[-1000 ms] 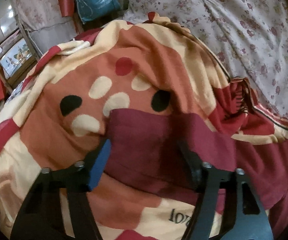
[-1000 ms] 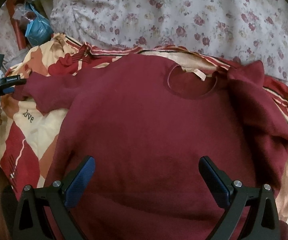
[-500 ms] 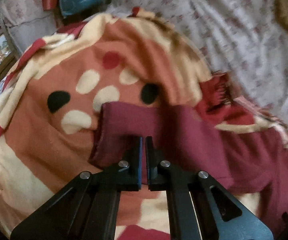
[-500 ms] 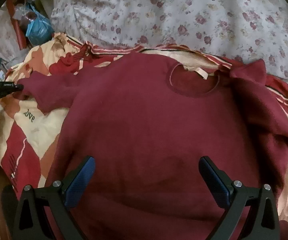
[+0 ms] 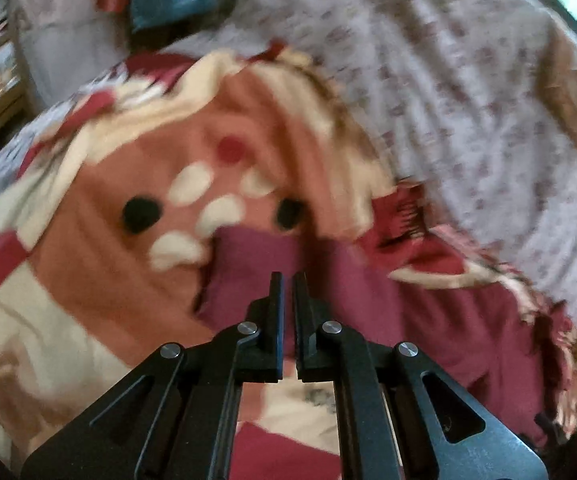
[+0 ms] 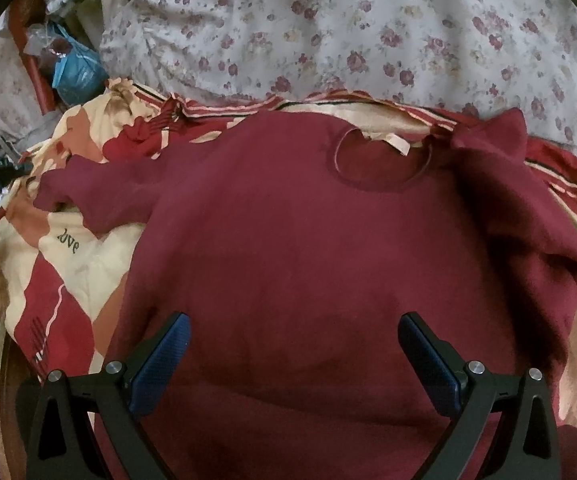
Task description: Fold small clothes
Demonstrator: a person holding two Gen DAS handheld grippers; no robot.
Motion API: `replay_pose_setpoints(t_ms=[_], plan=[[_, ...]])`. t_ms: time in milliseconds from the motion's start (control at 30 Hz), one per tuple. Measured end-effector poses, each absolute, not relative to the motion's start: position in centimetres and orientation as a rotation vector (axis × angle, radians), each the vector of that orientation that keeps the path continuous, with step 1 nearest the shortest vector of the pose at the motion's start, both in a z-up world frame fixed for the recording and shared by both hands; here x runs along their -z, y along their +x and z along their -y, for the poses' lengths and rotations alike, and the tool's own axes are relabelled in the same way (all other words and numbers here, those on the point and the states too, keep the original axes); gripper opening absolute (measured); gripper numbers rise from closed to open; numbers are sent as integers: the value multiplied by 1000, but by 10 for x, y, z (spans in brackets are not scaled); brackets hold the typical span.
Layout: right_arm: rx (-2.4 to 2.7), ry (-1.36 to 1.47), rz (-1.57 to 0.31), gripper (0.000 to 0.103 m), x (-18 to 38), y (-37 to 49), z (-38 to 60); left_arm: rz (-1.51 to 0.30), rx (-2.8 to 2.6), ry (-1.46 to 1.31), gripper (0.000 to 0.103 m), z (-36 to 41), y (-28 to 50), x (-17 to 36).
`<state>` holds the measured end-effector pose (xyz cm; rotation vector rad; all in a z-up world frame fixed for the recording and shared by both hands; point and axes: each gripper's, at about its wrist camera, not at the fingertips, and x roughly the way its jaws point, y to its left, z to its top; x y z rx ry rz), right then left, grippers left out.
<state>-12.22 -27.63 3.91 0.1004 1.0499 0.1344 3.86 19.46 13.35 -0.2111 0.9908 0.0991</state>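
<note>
A: Patterned blanket [image 6: 68, 280] carries the maroon sweater [image 6: 308, 260], spread flat mid-blanket, collar toward its far edge.

B: Change noted?

A: Left gripper [image 5: 287, 280], open a second ago, now pinches the left sleeve cuff [image 5: 248, 264] near the left edge and lifts. Sleeve fold likely starting. Right gripper [image 6: 294, 354] hovers wide, empty.
</note>
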Motion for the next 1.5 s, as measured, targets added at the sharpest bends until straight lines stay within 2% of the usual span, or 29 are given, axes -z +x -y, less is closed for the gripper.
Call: replay_pose_setpoints(t_ms=[133, 267, 333, 400, 433, 467, 500, 567, 833, 1233, 1267, 1333, 1433, 1467, 1500], plan=[[-135, 102, -1067, 103, -34, -120, 276, -1075, -191, -186, 3, -207, 47, -102], [-139, 97, -1078, 103, -31, -118, 274, -1047, -182, -213, 3, -208, 48, -96], [-142, 89, -1085, 103, -29, -118, 272, -1061, -151, -230, 12, -206, 50, -95], [-142, 85, -1088, 103, -28, -117, 272, -1059, -105, -291, 36, -207, 50, -97], [-142, 85, -1087, 103, -28, -117, 272, -1044, -86, -335, 41, -209, 48, -100], [-143, 86, -1087, 103, -28, -117, 272, -1036, -82, -349, 51, -209, 47, -102], [-144, 88, -1087, 103, -28, -117, 272, -1023, -76, -363, 57, -210, 46, -104], [-145, 90, -1092, 103, -26, -116, 272, -1016, -75, -395, 60, -213, 44, -108], [-147, 90, -1095, 103, -26, -118, 271, -1024, -109, -443, 61, -220, 45, -110], [-143, 71, -1108, 103, -23, -117, 271, -1051, -210, -301, 61, -213, 60, -100], [-144, 74, -1109, 103, -23, -117, 271, -1049, -216, -299, 61, -212, 61, -100], [-144, 80, -1110, 103, -23, -116, 272, -1054, -205, -285, 70, -206, 65, -99], [-140, 73, -1109, 103, -23, -116, 270, -1081, -144, -223, 70, -193, 68, -96], [-141, 71, -1108, 103, -23, -116, 270, -1081, -134, -221, 67, -191, 67, -95], [-143, 73, -1106, 103, -23, -117, 270, -1078, -126, -227, 56, -192, 66, -94]])
